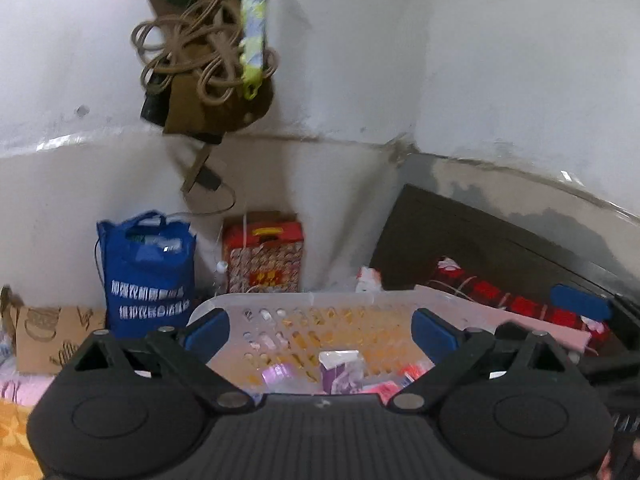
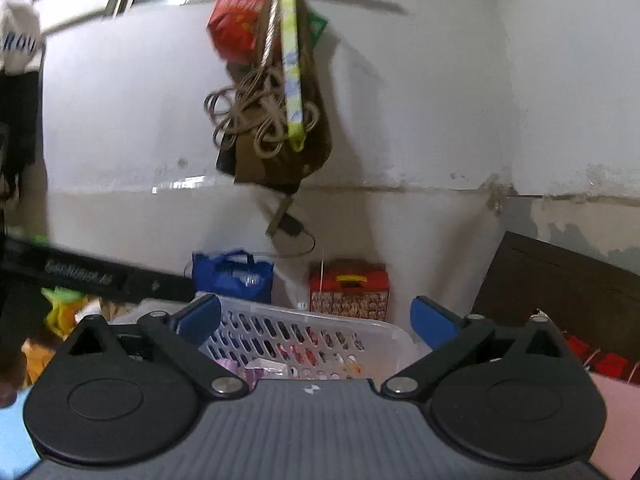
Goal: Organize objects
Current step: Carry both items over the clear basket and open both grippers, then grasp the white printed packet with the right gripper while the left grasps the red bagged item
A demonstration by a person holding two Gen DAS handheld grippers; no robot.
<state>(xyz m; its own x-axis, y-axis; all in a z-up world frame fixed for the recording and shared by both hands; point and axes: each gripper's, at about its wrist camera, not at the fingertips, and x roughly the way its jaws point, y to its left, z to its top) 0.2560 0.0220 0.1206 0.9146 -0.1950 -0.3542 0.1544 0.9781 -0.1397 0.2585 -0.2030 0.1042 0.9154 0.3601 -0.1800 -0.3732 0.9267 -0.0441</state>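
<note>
Between the spread blue fingers of the left gripper (image 1: 320, 330), nothing is held; the fingers stand wide apart and empty, which suggests this hand is free and not carrying anything. Just beyond them sits a pale, perforated plastic basket (image 1: 304, 304), and low inside it lie small packets, among them a purple-and-white carton (image 1: 340, 370), so the loose things appear gathered there because the basket serves as the collecting place. The right gripper (image 2: 318, 322) likewise has its fingers well apart with nothing between them, and the same basket (image 2: 384, 330) lies just ahead of them. Farther off, past the left fingers, a blue tote bag (image 1: 148, 272) and a red patterned gift box (image 1: 264, 254) stand against the white wall, probably parked out of the way. To the right of the fingers a red plaid cloth (image 1: 512, 300) lies before a dark wooden board (image 1: 460, 236). Farthest and highest, a tangle of rope (image 1: 200, 52) hangs on the wall.
</note>
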